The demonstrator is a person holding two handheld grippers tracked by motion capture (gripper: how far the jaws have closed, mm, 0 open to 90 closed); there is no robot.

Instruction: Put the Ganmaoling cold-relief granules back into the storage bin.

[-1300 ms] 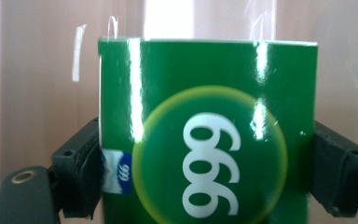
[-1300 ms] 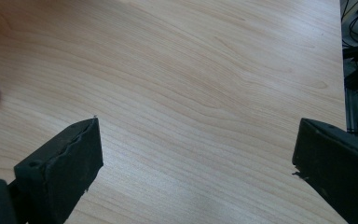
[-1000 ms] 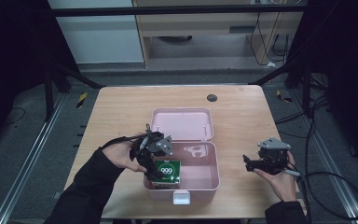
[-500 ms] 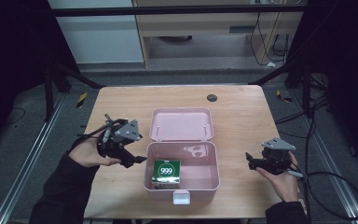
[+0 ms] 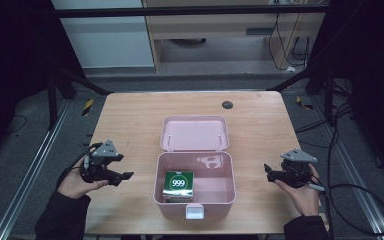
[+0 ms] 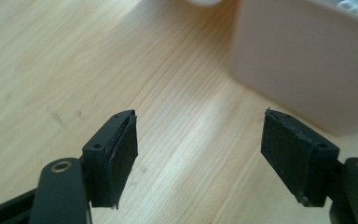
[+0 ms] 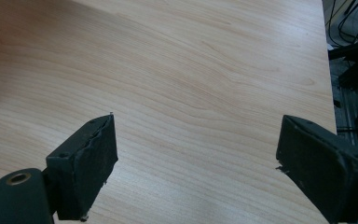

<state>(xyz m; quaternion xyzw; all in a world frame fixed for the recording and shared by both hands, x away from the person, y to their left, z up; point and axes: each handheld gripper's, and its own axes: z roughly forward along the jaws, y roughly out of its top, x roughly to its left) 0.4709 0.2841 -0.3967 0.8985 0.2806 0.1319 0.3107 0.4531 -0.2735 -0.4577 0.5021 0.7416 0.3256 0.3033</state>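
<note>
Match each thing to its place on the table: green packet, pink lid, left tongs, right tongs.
Things:
1 green packet
2 pink lid
3 left tongs
4 right tongs

Places:
A left of the pink tub
B lying open behind the tub
C right of the tub
D inside the tub

Pairs: 1-D, 2-B, 3-A, 4-C

tabletop [image 5: 130, 125]: light wood, bare at 9 and 3 o'clock | dark round spot [image 5: 227, 104]: 1 o'clock, far edge | cabinet [image 5: 107, 35]: white, 11 o'clock beyond tabletop
</note>
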